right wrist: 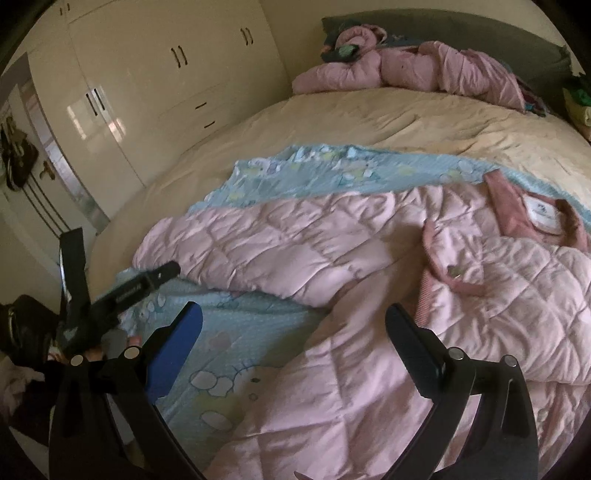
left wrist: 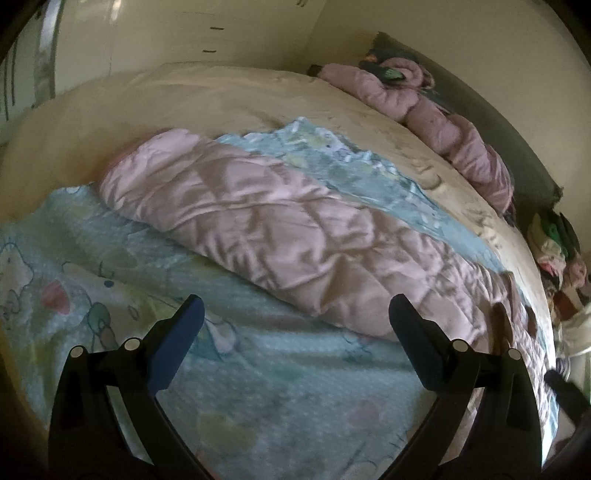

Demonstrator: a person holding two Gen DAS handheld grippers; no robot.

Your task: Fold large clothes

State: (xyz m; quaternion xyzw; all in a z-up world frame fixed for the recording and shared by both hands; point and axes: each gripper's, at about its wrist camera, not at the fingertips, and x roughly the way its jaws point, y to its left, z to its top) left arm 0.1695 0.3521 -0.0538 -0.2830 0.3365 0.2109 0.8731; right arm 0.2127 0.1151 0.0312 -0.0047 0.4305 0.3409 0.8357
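A pale pink quilted jacket (right wrist: 424, 295) lies spread on a blue patterned blanket (right wrist: 295, 170) on the bed. Its collar and label (right wrist: 541, 216) are at the right. One sleeve (right wrist: 236, 251) stretches out to the left. In the left wrist view that sleeve (left wrist: 258, 221) runs diagonally across the blanket (left wrist: 258, 387). My left gripper (left wrist: 295, 314) is open, hovering just short of the sleeve with nothing between its fingers. It also shows in the right wrist view as a black left gripper (right wrist: 147, 282) near the sleeve's cuff. My right gripper (right wrist: 293, 317) is open over the jacket's lower body, holding nothing.
A beige sheet (right wrist: 369, 122) covers the bed. A second, darker pink padded garment (right wrist: 406, 70) is bunched at the grey headboard (right wrist: 461, 29). A cream wardrobe (right wrist: 147, 74) stands beyond the bed's left side. A pile of mixed clothes (left wrist: 554, 251) sits off the bed's right edge.
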